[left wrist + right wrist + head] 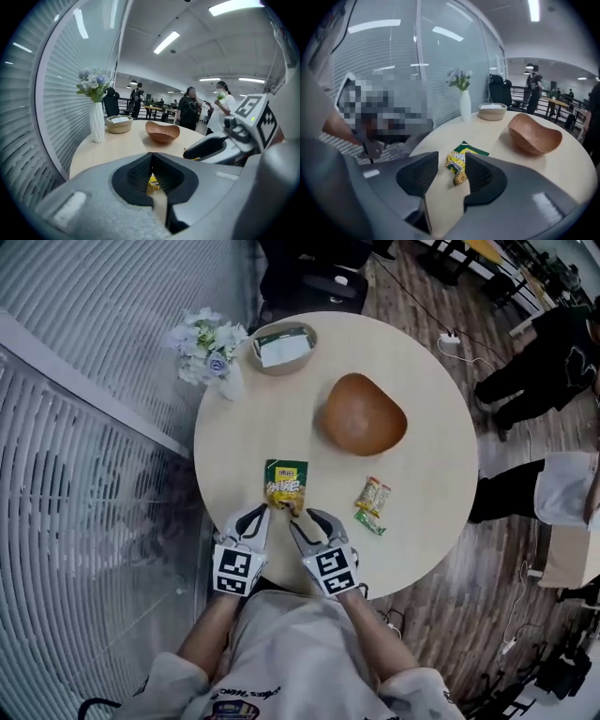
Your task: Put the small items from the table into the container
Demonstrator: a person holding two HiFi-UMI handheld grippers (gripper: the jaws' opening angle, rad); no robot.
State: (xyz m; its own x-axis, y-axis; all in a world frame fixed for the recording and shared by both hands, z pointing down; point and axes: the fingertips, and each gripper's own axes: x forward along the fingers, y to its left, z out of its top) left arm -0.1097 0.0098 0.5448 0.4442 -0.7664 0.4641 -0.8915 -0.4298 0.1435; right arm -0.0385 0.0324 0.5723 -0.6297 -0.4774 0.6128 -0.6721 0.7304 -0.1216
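1. Snack packet, green and yellow, lies flat on the round table, at about 8 o'clock from the table's middle in the head view, with its crumpled yellow end turned toward the person.
2. Right gripper is at the table's 6 o'clock edge with its jaws spread. In the right gripper view the packet's crumpled end sits in the gap between the two pads, close to the right-hand pad. I cannot tell whether that pad touches it.
3. Left gripper lies just beside the right one, at its 9 o'clock, near the packet's lower left corner. In its own view the jaw tips are pressed together, and a scrap of the yellow packet shows through the opening below them.
4. Wooden bowl stands at about 1 o'clock from the table's middle, well apart from both grippers. It shows no contents from above.
5. A second small packet, yellow with green, lies at 5 o'clock from the middle, near the right gripper but apart from it.
6. A woven basket holding white paper sits at the 11 o'clock rim, and a white vase of flowers stands at the 10 o'clock rim.
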